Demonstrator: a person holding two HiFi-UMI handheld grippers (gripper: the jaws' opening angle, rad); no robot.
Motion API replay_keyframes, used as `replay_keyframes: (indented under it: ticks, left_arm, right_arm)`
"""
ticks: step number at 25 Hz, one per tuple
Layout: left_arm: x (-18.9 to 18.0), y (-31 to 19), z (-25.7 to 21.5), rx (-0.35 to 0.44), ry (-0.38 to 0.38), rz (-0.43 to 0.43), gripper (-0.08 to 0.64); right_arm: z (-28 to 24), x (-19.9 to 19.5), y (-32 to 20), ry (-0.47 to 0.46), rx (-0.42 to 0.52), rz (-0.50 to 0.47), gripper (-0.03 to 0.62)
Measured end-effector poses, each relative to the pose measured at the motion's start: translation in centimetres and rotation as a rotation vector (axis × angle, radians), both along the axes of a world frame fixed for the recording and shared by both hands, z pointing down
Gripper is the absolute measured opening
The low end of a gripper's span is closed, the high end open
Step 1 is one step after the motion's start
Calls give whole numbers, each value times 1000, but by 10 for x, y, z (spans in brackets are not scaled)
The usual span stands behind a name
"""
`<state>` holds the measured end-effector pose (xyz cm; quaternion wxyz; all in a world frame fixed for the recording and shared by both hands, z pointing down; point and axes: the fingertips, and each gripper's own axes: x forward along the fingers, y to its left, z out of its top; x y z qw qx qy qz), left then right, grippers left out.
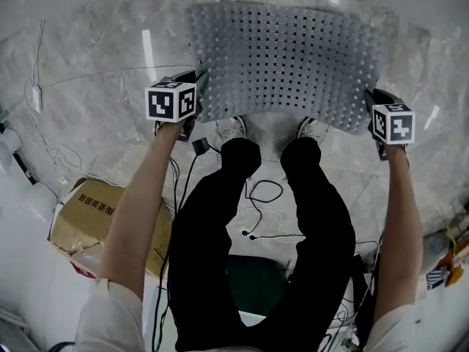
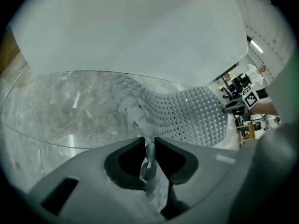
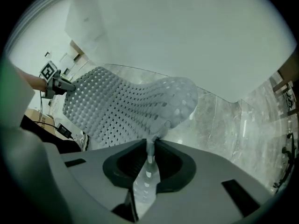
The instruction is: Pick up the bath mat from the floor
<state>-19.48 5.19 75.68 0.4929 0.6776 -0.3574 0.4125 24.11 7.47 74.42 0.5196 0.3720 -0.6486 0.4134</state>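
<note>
Floor: pale grey veined marble (image 1: 88,57), glossy, with light streaks reflected in it. Item 1: bath mat (image 1: 286,57), grey, flexible, pierced with rows of small square holes and studded with round bumps; it stretches between the two grippers and reaches forward from them, sagging in a shallow curve in the middle. Whether its far edge touches the floor cannot be told. Item 2: left gripper (image 2: 148,143), jaws drawn close together and pinching the mat's near left corner, a fold of the mat passing back between the jaws. Item 3: right gripper (image 3: 150,144), jaws likewise closed on the mat's near right corner, a strip of the mat trailing back between them. Both grippers are held at about the same height, well apart, the width of the mat between them. Item 4: pair of light shoes (image 1: 231,129), between the grippers and just behind the mat's near edge, below black trousers (image 1: 220,218). Item 5: cardboard box (image 1: 91,218), behind and outside the left gripper. Item 6: loose cables (image 1: 264,196), on the floor behind the shoes.
</note>
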Motion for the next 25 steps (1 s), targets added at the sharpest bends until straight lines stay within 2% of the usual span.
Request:
replay_keyframes:
  ticks: [3, 7, 14, 25]
  left_arm:
    - [15, 4, -37, 7, 19, 34, 67]
    - [24, 6, -93, 23, 35, 56, 66]
    - [19, 23, -221, 60, 59, 8, 66]
    - [11, 41, -406, 210, 83, -63, 63]
  right_arm:
    - [-39, -7, 6, 9, 8, -24, 56]
    - [-97, -10, 12, 11, 23, 0, 55]
    - [-225, -12, 29, -20, 96, 70, 53]
    - [-404, -23, 42, -118, 291, 126, 49]
